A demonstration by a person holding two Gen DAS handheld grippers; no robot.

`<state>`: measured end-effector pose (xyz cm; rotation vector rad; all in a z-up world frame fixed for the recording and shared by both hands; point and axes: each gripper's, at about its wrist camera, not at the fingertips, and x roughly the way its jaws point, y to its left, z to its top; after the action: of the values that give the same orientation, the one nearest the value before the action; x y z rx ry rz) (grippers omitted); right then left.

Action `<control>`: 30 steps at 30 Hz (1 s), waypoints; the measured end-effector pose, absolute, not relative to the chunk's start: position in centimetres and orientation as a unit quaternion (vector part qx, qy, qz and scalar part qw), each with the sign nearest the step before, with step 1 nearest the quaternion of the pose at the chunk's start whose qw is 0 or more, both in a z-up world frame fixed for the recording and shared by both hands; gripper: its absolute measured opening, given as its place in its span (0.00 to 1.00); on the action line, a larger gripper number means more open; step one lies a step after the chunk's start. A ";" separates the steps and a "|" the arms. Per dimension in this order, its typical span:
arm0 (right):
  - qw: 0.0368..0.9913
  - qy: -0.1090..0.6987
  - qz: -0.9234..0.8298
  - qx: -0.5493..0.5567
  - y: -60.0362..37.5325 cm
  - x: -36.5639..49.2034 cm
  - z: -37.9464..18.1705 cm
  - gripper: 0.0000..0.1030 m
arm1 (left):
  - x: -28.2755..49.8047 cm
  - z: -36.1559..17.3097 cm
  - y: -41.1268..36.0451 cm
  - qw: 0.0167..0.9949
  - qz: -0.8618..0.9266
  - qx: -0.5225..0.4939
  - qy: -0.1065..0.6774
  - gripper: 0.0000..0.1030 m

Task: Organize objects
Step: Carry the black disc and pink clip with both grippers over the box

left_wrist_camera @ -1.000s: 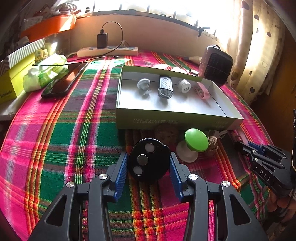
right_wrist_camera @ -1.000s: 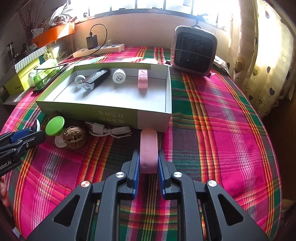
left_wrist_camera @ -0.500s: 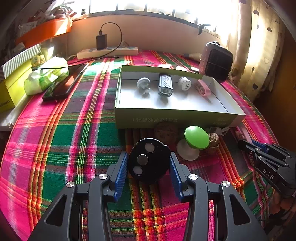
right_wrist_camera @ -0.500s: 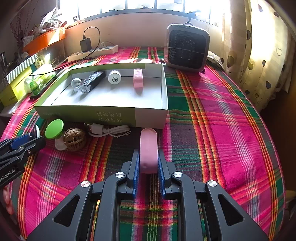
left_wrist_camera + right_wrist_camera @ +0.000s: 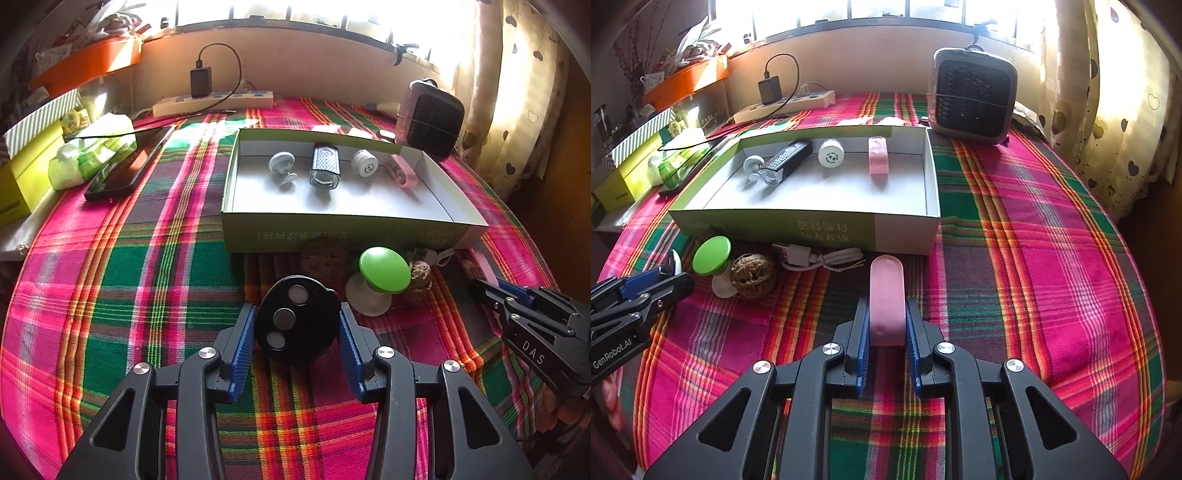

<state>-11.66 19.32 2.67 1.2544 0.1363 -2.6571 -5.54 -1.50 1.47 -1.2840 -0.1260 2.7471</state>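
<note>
My left gripper (image 5: 297, 328) still pinches the black round remote (image 5: 298, 320), a glossy disc with three pale buttons in a row, its edges pressed against the ribbed blue pads (image 5: 243, 339); my right gripper (image 5: 886, 325) stays clamped on the pink capsule-shaped case (image 5: 886, 301), smooth, matte and round-tipped. Since a second ago both have drawn back a little from the shallow cardboard box (image 5: 332, 229), which sits at twelve o'clock of the left gripper and eleven o'clock of the right; nothing in it has shifted. On its grey floor lie a white suction hook (image 5: 281, 166), a silver-and-black perforated remote (image 5: 324, 166), a white ribbed cap (image 5: 364, 162) and a second pink case (image 5: 404, 174). In front of the box, on the woven pink-and-green plaid cloth (image 5: 110, 295), stand a green-topped knob (image 5: 384, 269), a wrinkled walnut (image 5: 753, 275) and a coiled white cable (image 5: 820, 256). At one o'clock stands a mesh-fronted small heater (image 5: 973, 96).
</note>
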 end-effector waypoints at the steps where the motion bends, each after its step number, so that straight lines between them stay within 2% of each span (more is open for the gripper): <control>1: 0.103 0.045 -0.899 0.424 19.3 -11.6 2.7 0.18 | -5.4 1.5 -1.3 0.052 0.904 -0.422 -0.041 0.40; 30: 0.169 0.036 -0.900 0.400 16.5 -12.7 6.5 0.18 | -4.6 6.1 0.5 0.076 0.915 -0.394 -0.034 0.40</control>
<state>-12.71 16.45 6.55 1.1370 0.1033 -2.5593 -4.55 0.52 6.13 -1.1820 -0.1023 2.7450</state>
